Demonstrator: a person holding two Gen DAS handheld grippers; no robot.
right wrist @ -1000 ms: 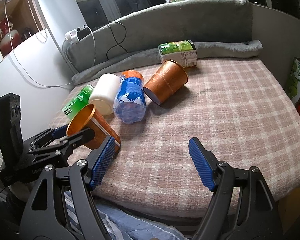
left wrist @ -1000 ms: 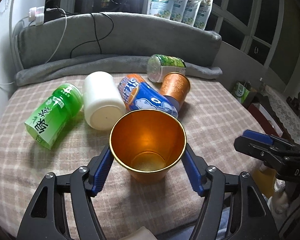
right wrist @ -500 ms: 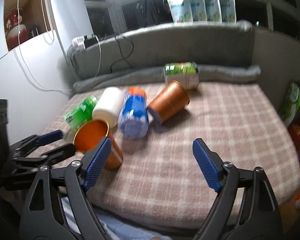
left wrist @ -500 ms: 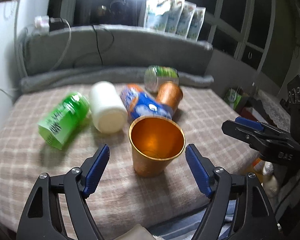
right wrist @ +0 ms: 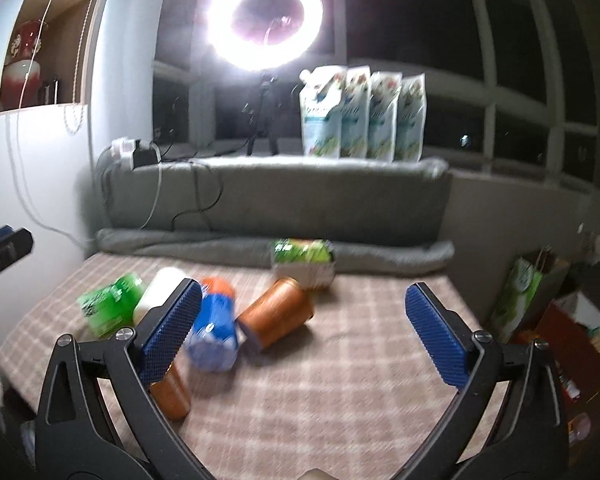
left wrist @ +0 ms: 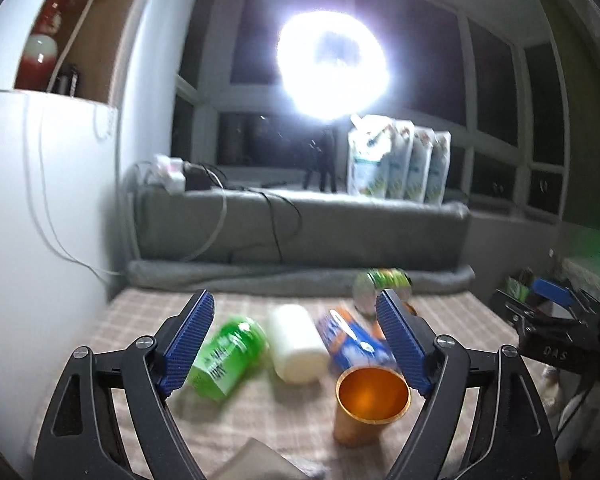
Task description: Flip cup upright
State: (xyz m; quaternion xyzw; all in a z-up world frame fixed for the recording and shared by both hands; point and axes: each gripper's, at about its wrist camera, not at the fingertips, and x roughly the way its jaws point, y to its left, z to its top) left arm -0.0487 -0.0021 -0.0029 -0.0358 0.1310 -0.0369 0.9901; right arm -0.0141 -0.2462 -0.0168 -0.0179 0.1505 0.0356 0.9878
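An orange metal cup [left wrist: 370,406] stands upright on the plaid-covered bed near the front edge; it also shows in the right wrist view [right wrist: 172,394], partly behind my right gripper's left finger. My left gripper [left wrist: 296,344] is open and empty, raised above and behind the cup. My right gripper [right wrist: 300,332] is open and empty, held above the bed. A second orange cup [right wrist: 276,318] lies on its side in the middle of the bed.
A green bottle [left wrist: 228,358], a white bottle [left wrist: 296,344], a blue-labelled bottle [right wrist: 214,334] and a green-labelled can [right wrist: 304,262] lie on the bed [right wrist: 340,380]. A grey padded backrest [right wrist: 280,200] stands behind. A white wall is left; bags and boxes [right wrist: 548,308] right.
My left gripper has let go of the upright orange cup and pulled up and back from it. My right gripper has also risen and tilted up. The cup stays standing.
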